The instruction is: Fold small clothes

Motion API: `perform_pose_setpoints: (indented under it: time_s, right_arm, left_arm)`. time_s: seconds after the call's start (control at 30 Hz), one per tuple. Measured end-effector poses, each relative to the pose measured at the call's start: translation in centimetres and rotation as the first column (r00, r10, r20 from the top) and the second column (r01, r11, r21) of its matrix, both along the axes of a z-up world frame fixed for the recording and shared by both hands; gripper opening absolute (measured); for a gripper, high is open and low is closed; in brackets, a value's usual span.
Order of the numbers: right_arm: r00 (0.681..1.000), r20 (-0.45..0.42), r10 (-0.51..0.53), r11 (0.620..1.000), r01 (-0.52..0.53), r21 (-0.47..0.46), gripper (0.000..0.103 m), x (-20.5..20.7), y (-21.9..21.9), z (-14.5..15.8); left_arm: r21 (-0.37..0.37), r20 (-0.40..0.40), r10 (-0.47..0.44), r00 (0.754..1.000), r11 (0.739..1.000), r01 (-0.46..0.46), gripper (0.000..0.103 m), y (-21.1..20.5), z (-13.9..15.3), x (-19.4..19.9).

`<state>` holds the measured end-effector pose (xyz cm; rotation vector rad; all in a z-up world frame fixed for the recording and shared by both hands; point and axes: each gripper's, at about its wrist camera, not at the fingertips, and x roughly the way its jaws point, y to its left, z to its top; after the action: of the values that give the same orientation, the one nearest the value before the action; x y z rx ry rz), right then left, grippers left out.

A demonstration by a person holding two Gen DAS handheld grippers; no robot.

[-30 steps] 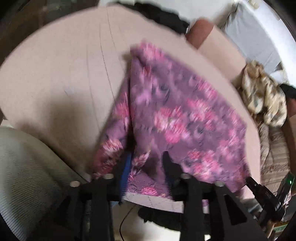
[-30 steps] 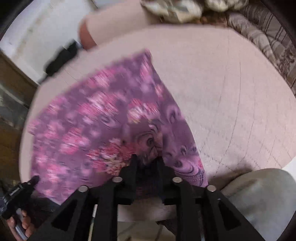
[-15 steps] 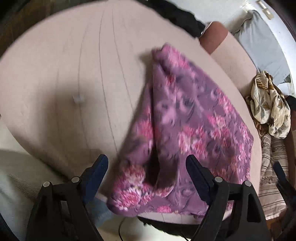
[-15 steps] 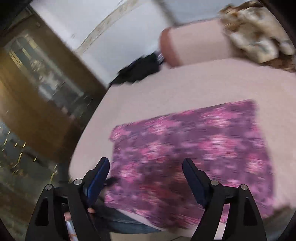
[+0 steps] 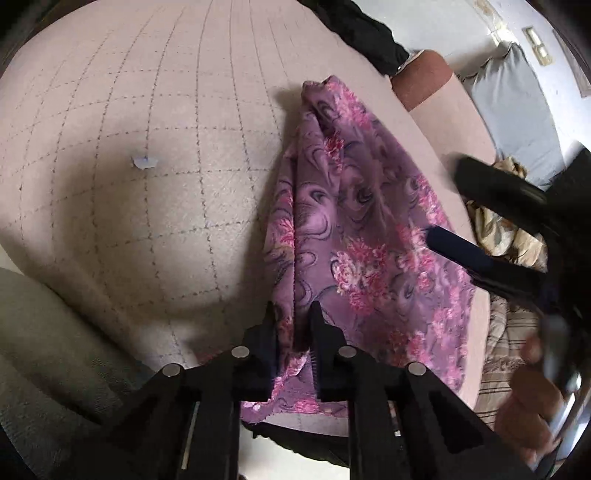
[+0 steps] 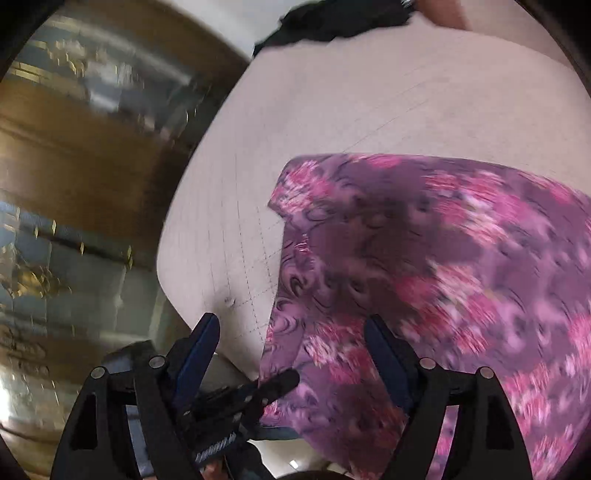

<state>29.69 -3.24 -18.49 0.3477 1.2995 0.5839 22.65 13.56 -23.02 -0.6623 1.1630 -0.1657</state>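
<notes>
**Left gripper pinches the near hem as the right gripper hangs wide over the cloth**

While its jaws are closing, the left gripper (image 5: 293, 328) has a fold of the purple flowered cloth (image 5: 354, 236) between its two black fingers, which press on the raised ridge of fabric at the near edge. From that pinch the cloth runs away in a long crease up to a bunched far corner, and the rest spreads flat to the right. It lies on a pale pink quilted cushion (image 5: 155, 155) with a stitched grid, and its near hem hangs a little over the cushion's front edge. A small pale scrap (image 5: 144, 161) sits on the cushion well apart from the cloth, to the left.

The right gripper (image 6: 291, 334) holds its blue-padded fingers (image 6: 201, 343) spread wide, with nothing pressed between them. It hangs above the near left corner of the cloth (image 6: 443, 266); whether it touches the fabric cannot be told, as the picture is smeared. Below it, the tip of the left gripper (image 6: 275, 384) reaches the cloth's edge.

In the left wrist view the right gripper (image 5: 491, 221) enters from the right above the cloth, with a hand (image 5: 532, 402) on its handle below. Beyond the cushion lie a black garment (image 5: 365, 33) and a crumpled cream cloth (image 5: 506, 236).
</notes>
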Motion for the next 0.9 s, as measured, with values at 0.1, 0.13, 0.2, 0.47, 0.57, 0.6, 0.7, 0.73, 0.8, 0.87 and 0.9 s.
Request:
perform_pose_setpoints:
  time_s: [0.1,0.13,0.2,0.47,0.57,0.6,0.7,0.73,0.8,0.87,0.9]
  right_arm:
    - [0.996,-0.052,0.066,0.996,-0.070,-0.062,0.079,2.3,3.1,-1.2]
    - [0.995,-0.064,0.082,0.993,-0.086,-0.075,0.078,2.9,4.1,-1.6]
    - [0.984,-0.097,0.149,0.979,-0.161,-0.129,0.075,4.2,6.9,-2.6]
    - [0.958,-0.121,0.261,0.832,-0.286,-0.475,0.033,4.9,12.4,-5.6]
    - [0.956,-0.104,0.276,0.797,-0.288,-0.531,0.015,4.4,12.6,-5.5]
    - [0.957,-0.101,0.271,0.801,-0.282,-0.528,0.012,4.4,12.2,-5.3]
    - [0.967,-0.069,0.244,0.846,-0.247,-0.473,0.011,4.0,10.7,-3.6]
    - [0.970,-0.050,0.238,0.863,-0.234,-0.448,0.011,3.7,10.0,-2.7]
    - [0.979,0.004,0.206,0.913,-0.191,-0.360,0.010,2.8,7.6,0.2]
    - [0.984,0.060,0.170,0.954,-0.149,-0.261,0.010,1.4,4.7,2.9]
    - [0.986,0.088,0.143,0.970,-0.122,-0.210,0.010,0.5,3.0,4.1]
  left_arm:
    - [-0.065,0.014,0.036,0.999,0.997,-0.035,0.013,0.7,0.1,-0.6]
    - [-0.079,0.022,0.048,0.999,0.996,-0.046,0.013,0.9,0.3,-0.9]
    - [-0.077,0.040,0.055,0.998,0.996,-0.051,0.012,0.9,0.6,-1.0]
    - [0.024,0.128,0.029,0.991,0.999,-0.032,0.011,-0.3,2.3,-1.7]
    - [0.080,0.162,0.012,0.987,0.997,-0.025,0.011,-1.0,3.0,-2.0]
    - [0.108,0.180,0.002,0.984,0.994,-0.022,0.011,-1.4,3.3,-2.3]
    - [0.162,0.219,-0.030,0.975,0.987,-0.006,0.011,-2.1,4.6,-2.9]
    - [0.176,0.228,-0.042,0.973,0.984,0.001,0.011,-2.4,5.2,-3.3]
    - [0.199,0.248,-0.081,0.965,0.980,0.031,0.011,-3.3,6.7,-5.5]
    - [0.250,0.296,-0.132,0.946,0.967,0.057,0.011,-5.0,8.9,-6.9]
    - [0.274,0.319,-0.160,0.934,0.959,0.071,0.011,-5.9,10.1,-7.7]
